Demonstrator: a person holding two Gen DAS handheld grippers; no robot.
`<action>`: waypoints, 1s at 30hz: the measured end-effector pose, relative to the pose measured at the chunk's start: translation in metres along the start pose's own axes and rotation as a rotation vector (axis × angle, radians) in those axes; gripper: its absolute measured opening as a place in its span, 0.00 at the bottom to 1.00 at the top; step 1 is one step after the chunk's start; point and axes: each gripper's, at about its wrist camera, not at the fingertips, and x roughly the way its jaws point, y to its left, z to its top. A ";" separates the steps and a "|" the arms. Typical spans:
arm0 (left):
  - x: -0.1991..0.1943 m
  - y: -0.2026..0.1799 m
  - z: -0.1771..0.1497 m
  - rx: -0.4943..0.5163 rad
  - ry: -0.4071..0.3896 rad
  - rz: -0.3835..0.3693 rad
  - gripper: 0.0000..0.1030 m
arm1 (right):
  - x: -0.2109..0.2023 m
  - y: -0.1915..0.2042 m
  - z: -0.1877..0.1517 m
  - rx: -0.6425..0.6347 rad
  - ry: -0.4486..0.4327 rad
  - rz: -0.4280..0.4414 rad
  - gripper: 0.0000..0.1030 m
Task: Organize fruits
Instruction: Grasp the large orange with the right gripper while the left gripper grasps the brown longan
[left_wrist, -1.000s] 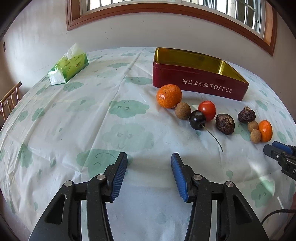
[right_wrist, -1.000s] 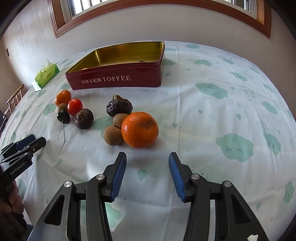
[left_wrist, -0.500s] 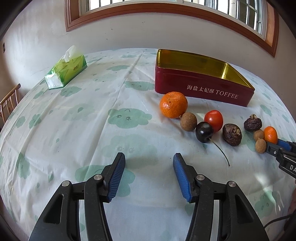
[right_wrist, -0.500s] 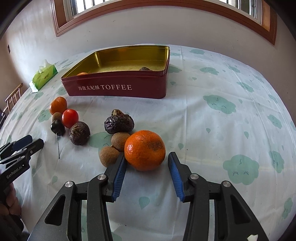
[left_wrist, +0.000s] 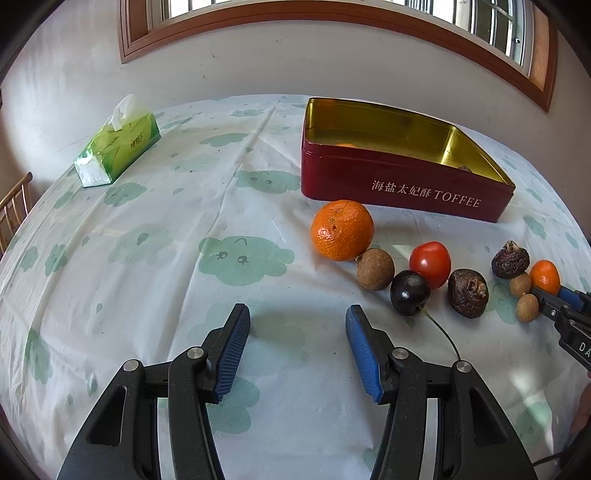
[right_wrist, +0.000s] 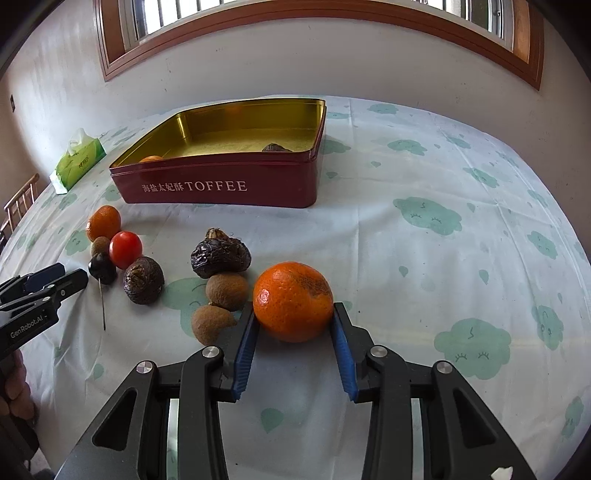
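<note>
My right gripper (right_wrist: 294, 307) has its jaws closing on a large mandarin (right_wrist: 293, 301) that sits on the tablecloth, and both blue pads touch its sides. Just left of it lie two brown longans (right_wrist: 226, 290) and a wrinkled dark fruit (right_wrist: 220, 257). Farther left are another wrinkled fruit (right_wrist: 143, 279), a tomato (right_wrist: 125, 249), a dark cherry (right_wrist: 102, 268) and a smaller mandarin (right_wrist: 103, 222). The red toffee tin (right_wrist: 221, 186) behind them holds a dark fruit (right_wrist: 277, 147) and something orange. My left gripper (left_wrist: 297, 309) hangs open and empty over bare cloth, left of the cherry (left_wrist: 410, 292).
A green tissue pack (left_wrist: 118, 151) lies at the far left of the round table. A wooden chair back (left_wrist: 13, 210) shows past the left edge. The wall and a window frame stand close behind the tin (left_wrist: 406, 184).
My right gripper came forward around the large mandarin and narrowed until its pads met the fruit. My left gripper drifted forward across the cloth towards the fruit row, still open.
</note>
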 end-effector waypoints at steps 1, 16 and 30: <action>0.000 -0.001 0.000 0.005 0.000 -0.004 0.54 | 0.000 -0.002 0.000 0.004 -0.002 -0.002 0.35; 0.007 -0.027 0.014 0.023 0.018 -0.077 0.53 | 0.002 -0.014 0.002 0.019 -0.017 -0.030 0.35; 0.021 -0.037 0.028 0.031 0.017 -0.034 0.42 | 0.002 -0.013 0.001 0.023 -0.017 -0.025 0.36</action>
